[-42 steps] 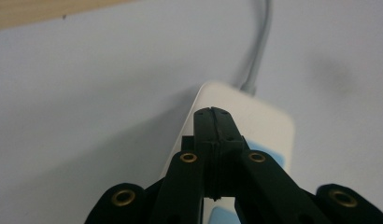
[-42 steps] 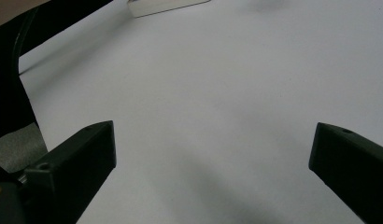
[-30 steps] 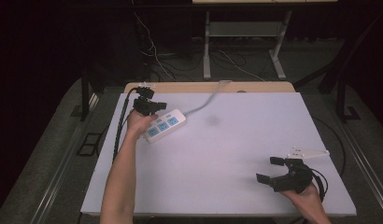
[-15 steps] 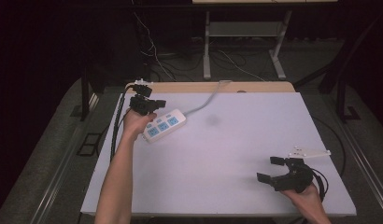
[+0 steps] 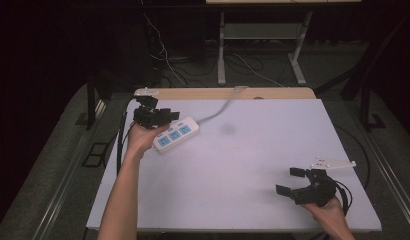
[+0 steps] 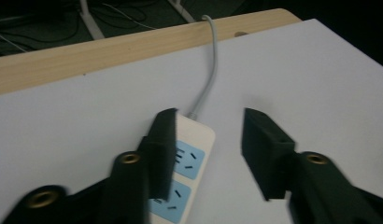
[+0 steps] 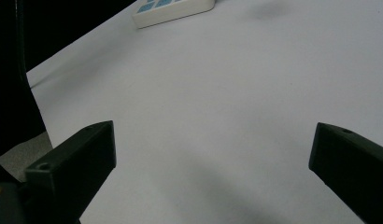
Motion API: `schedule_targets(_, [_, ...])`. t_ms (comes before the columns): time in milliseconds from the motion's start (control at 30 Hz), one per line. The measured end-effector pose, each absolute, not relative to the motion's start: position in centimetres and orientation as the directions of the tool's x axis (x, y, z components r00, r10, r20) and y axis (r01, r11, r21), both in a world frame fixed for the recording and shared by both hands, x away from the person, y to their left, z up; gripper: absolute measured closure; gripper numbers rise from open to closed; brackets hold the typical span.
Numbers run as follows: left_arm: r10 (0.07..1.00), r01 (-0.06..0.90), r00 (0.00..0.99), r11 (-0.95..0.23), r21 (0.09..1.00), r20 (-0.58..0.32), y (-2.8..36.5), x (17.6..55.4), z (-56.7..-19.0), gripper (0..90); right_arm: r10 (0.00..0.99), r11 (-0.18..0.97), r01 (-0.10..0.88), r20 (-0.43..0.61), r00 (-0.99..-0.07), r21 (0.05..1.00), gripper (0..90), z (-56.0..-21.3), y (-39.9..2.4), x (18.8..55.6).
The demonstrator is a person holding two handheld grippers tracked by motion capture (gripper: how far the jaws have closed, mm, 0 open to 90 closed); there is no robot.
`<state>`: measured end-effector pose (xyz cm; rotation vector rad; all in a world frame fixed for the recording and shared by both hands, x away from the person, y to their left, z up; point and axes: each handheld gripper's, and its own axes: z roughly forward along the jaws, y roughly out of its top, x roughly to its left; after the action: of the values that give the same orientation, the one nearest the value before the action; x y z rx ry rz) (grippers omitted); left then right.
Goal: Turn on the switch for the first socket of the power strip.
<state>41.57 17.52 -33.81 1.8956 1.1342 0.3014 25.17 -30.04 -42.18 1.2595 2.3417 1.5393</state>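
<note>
The white power strip [image 5: 176,134] lies flat near the far left corner of the surface [image 5: 243,170], blue sockets up, its grey cord [image 5: 223,107] running off over the far edge. Right above its near end hangs the left tool [image 5: 163,116], and its jaws have just been opening: in the left gripper view they stand apart, one jaw over the strip's edge, the other out over bare surface, nothing pinched between them. So the strip looks released, lying free.

Down by the near right corner, the right tool [image 5: 292,181] rests low with its jaws spread wide, nothing in them.

The risk from here, I'd say, is that cord. If the left tool swings away low, a jaw could clip the strip's end and skew it, and the cord's pull over the far edge could drag the strip toward that edge.
</note>
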Motion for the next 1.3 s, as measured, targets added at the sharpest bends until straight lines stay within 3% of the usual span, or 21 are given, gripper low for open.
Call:
schedule_targets(167, [0.788,0.609,0.565,-0.197,0.768,-0.246,18.0,40.5,-34.3,19.3,0.658,0.162,0.591,0.36,-0.662,0.791,0.2,-42.2,-30.0,25.2])
schedule_targets(400, [0.768,0.622,0.586,-0.223,0.75,-0.258,17.8,39.0,-35.1,0.5,0.658,0.161,0.592,0.361,-0.661,0.79,0.2,-42.2,-30.0,25.3])
schedule_targets(1300, [0.705,0.513,0.675,-0.238,0.825,-0.216,16.3,31.9,-37.4,0.0,0.661,0.158,0.592,0.36,-0.658,0.791,0.2,-42.2,-30.1,25.2])
